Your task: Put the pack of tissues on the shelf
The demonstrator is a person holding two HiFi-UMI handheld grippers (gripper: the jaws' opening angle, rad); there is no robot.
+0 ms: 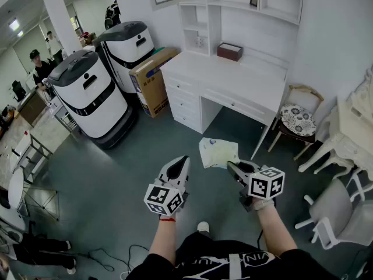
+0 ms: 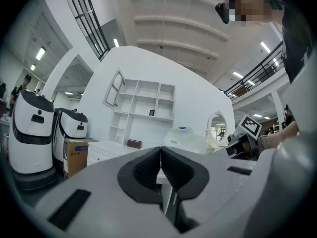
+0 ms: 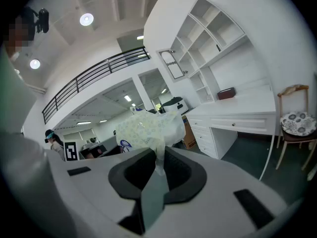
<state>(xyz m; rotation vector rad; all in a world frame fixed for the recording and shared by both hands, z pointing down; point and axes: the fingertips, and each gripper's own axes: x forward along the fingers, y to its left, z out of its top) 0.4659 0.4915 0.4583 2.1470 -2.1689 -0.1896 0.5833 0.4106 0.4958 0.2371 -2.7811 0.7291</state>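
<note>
- The pack of tissues (image 1: 218,153) hangs in the air above the floor, in front of the desk (image 1: 233,77) and well apart from it. It is not yet on the shelf (image 1: 233,6).
- The right tongs (image 1: 236,169) are closed on the pack. The right gripper view shows only a thin fold of its pale patterned wrapper pinched between the pads, with the body of the pack bulging past the tips.
- The pack looks light and soft, a squashy bundle in a thin film that is probably slippery.
- Held by a flap alone, it may swing or creep out of the pinch. A hold across the body, or deeper on the seam, would likely be steadier, and a hard squeeze should do it no harm.
- The left tongs (image 1: 180,161) are closed with nothing between them, held up just beside the right pair.
- Count: 1 pack of tissues, 2 tongs, 1 desk with 1 shelf unit standing on it.
- 1 brown box (image 1: 229,51) sits on the desk near the wall.
- Further out stand 2 white machines (image 1: 93,92), 1 cardboard carton (image 1: 152,77) against the desk's end, and 1 chair (image 1: 298,118) with a patterned cushion.
</note>
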